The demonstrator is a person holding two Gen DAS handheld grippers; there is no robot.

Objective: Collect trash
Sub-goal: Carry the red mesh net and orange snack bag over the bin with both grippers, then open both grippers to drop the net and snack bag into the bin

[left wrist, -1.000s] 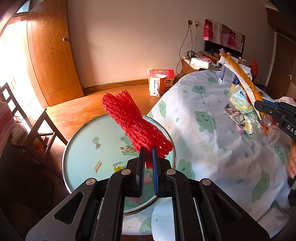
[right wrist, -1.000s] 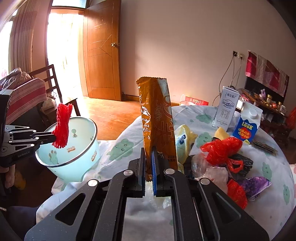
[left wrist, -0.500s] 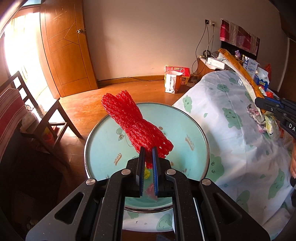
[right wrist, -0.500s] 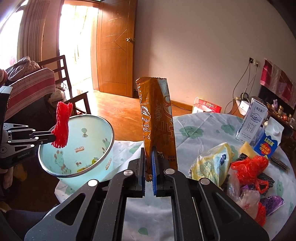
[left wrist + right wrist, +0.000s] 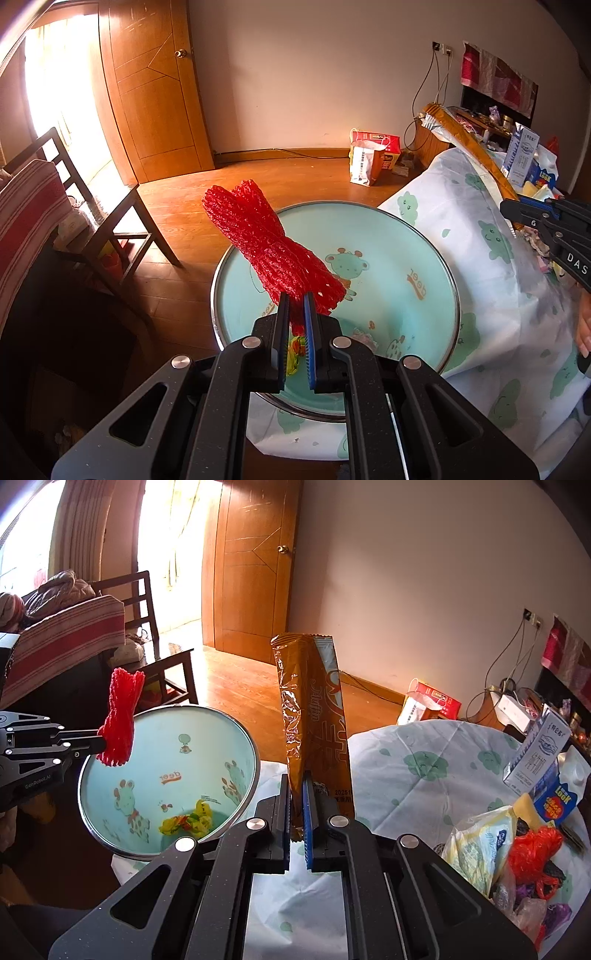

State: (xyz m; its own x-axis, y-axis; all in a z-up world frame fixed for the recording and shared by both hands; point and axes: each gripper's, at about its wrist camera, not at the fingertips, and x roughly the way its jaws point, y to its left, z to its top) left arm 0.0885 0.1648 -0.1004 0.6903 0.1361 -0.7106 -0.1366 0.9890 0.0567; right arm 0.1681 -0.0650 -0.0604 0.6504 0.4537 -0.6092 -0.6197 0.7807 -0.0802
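— Foam netting, the red one (image 5: pixel 271 254), why does it stand up like that in the left wrist view?

— Because the left gripper (image 5: pixel 295 314) pinches only its lower end. The two fingers are pressed together on that end, so the rest of the net sticks up and leans to the upper left. It hangs over the open mouth of the pale green basin (image 5: pixel 413 254), which sits at the edge of the table under the cloud-print tablecloth (image 5: pixel 491 295). I judge it is held there so that it falls inside when let go.

— And the other gripper in that view?

— At the right edge the right gripper (image 5: pixel 517 210) carries the long orange snack wrapper (image 5: pixel 476 147) over the cloth. From here I cannot tell how its fingers stand.

— Then the right wrist view?

— There the right gripper (image 5: pixel 297 797) has its fingers closed tight on the bottom of the wrapper (image 5: pixel 312 716), which rises upright and a little crumpled. The basin (image 5: pixel 236 775) is at the left, tilted toward the camera, with yellow crumpled trash (image 5: pixel 186 821) lying on its bottom. The left gripper (image 5: pixel 101 740) holds the netting (image 5: pixel 122 723) just over the basin's left rim.

— What remains?

— A heap of bags and wrappers (image 5: pixel 517 849) lies near the right edge of the table, beside a milk carton (image 5: pixel 539 753). Much collecting seems left.
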